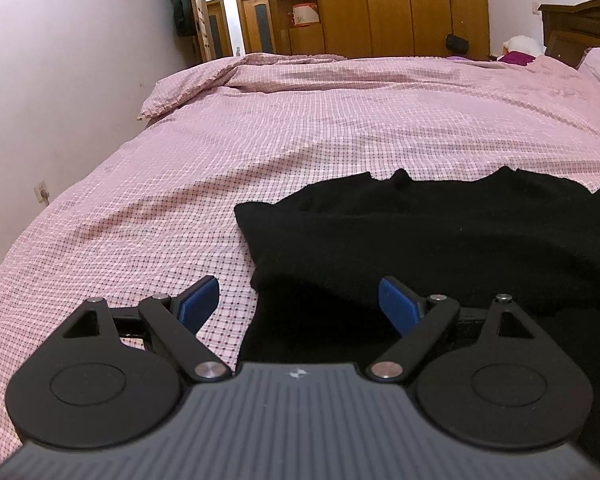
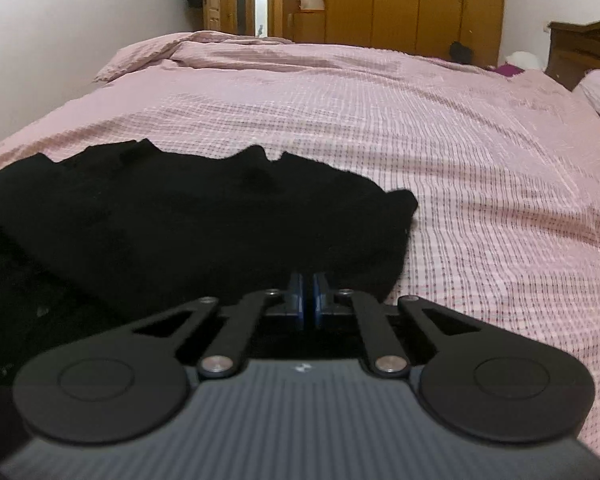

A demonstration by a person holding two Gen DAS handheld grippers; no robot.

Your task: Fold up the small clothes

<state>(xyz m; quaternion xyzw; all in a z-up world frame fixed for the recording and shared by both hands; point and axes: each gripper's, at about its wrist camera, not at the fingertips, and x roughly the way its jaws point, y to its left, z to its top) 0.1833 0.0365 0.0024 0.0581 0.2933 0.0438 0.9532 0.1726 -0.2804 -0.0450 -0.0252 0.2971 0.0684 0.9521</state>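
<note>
In the left wrist view, the left gripper [image 1: 299,304] hovered low over the bed [image 1: 340,128] with its jaws spread wide. The black garment [image 1: 440,232] lay on the pink checked cover from the centre out to 3 o'clock, its near left edge falling between the two blue pads [image 1: 198,304]. It looked like a soft knit, thick and matte, already doubled on itself, with a rounded fold at about 9 o'clock of its own outline. Such cloth would likely be light, limp and not slippery, sagging wherever unsupported, so that near left hem seemed the sensible place to pinch.

In the right wrist view, the right gripper [image 2: 308,300] sat at the garment's [image 2: 180,216] near edge, towards its right side, jaws pressed together. The black cloth filled the frame from 9 o'clock to the centre. Whether a layer was caught between the pads was hard to tell, since black fabric and black linkage merged there; probably a thin hem was held. The far edge, at 12 o'clock, was ragged and uneven.
</note>
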